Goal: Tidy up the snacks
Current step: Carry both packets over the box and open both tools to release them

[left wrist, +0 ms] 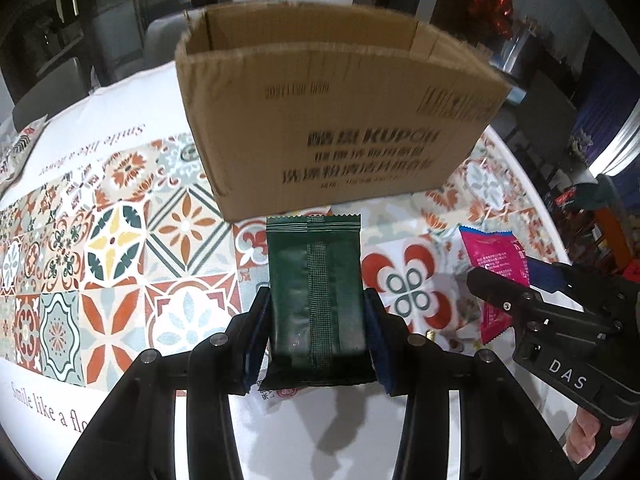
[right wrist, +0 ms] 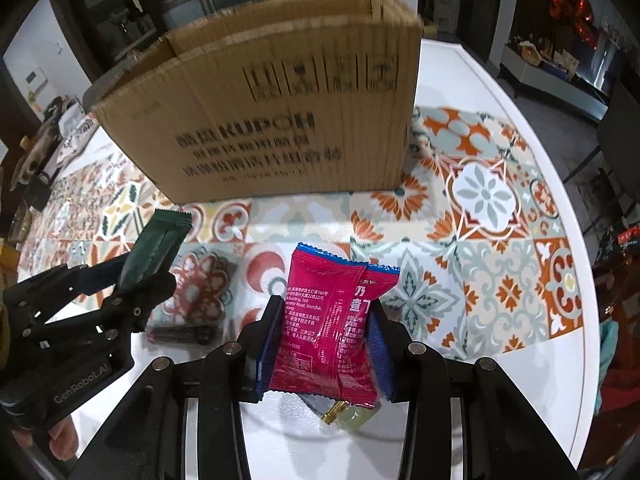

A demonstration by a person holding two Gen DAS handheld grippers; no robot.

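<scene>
Tiled tablecloth (left wrist: 120, 248); green packet (left wrist: 316, 296) lengthwise (boxward)

R tool (right wrist: 320, 340) grips pink snack pack (right wrist: 328, 320) (cardboard box (right wrist: 260, 120) ahead).

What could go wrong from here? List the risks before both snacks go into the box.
1. The cardboard box has tall walls; a packet carried too low could catch on its near rim.
2. The left claw pinches the green packet by its lower half, so the packet could tilt or slip.
3. The right claw with the pink packet is close beside the left; they could collide over the box.
</scene>
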